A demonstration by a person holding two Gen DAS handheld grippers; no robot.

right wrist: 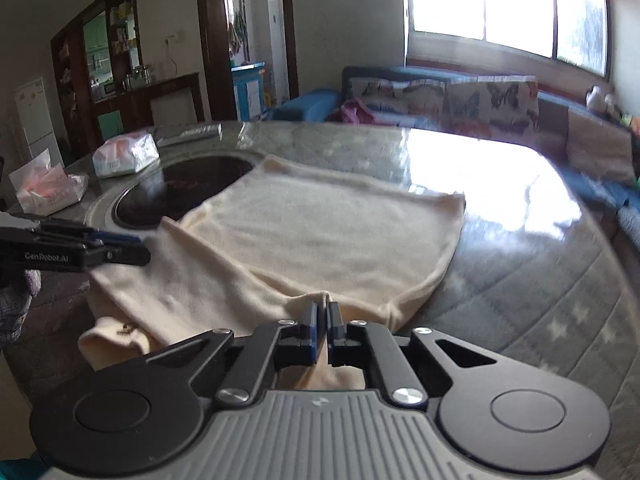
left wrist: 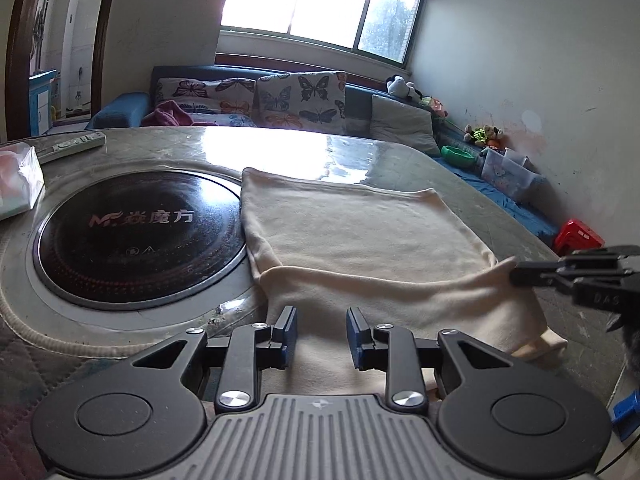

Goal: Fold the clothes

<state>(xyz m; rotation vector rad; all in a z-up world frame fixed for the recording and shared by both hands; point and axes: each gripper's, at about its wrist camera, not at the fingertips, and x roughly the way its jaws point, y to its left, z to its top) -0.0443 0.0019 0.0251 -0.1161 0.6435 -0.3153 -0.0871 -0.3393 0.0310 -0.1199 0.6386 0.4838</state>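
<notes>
**Cream garment half folded on the table, right tongs pinching its near edge**

A cream garment [left wrist: 360, 240] lies spread on a round table [left wrist: 520, 208] with a glossy top, just right of the dark round hotplate [left wrist: 140, 236] set into the table's middle. The cloth's left edge overlaps the hotplate's rim. Its far part lies flat; the near part is doubled over in a thick fold that runs across the front, and a cuff-like end [right wrist: 116, 340] hangs off toward the table's near edge.

The left tongs [left wrist: 321, 330] stand wide apart above the near fold of the garment, with cloth showing between the blue-padded fingers [left wrist: 290, 330] and nothing gripped. In the right wrist view the same tongs [right wrist: 136, 250] reach in from the left at the garment's left corner; from that side angle I cannot tell whether they touch the cloth.

The right tongs [right wrist: 322, 322] are drawn nearly together, with a small peak of the cream cloth pinched between them at the garment's near edge. In the left wrist view they [left wrist: 516, 276] come in from the right and meet the cloth at the right end of the fold.

On the far left of the table sit a soft pack of tissues [right wrist: 124, 156], a second pack with a tissue sticking up [right wrist: 48, 190], and a remote control [left wrist: 74, 144]. Beyond the table is a sofa [left wrist: 352, 104] with butterfly-print cushions [left wrist: 300, 98] under a bright window [left wrist: 320, 0].
</notes>
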